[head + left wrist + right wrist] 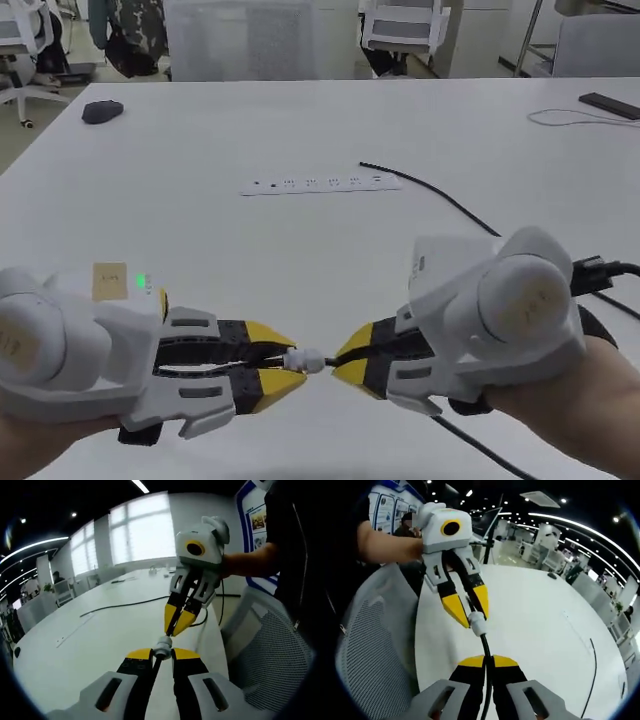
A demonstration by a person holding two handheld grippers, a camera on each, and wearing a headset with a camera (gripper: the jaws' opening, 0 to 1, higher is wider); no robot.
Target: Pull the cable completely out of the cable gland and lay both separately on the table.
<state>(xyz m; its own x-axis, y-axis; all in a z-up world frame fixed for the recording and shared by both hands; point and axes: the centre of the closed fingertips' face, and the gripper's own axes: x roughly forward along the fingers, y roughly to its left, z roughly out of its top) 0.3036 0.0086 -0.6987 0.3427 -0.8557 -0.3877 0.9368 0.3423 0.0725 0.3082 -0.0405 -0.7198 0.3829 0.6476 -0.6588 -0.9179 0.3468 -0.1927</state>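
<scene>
Both claws are held tip to tip above the desk (pixel 300 130). The right claw (pixel 338 364) pinches the black cable (pixel 485 655), and the left claw (pixel 293 364) clamps the white cable gland (pixel 305 360). The cable sits in the gland, so the pull-out and laying down both seem left to do.

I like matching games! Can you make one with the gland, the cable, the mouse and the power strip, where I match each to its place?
Things:
1 gland
2 cable
3 mouse
4 power strip

Places:
A far off on the left of the table
B between the jaws of the right gripper
C lying flat in the middle of the table
D at the tips of the left gripper

Pairs: 1-D, 2-B, 3-A, 4-C
</scene>
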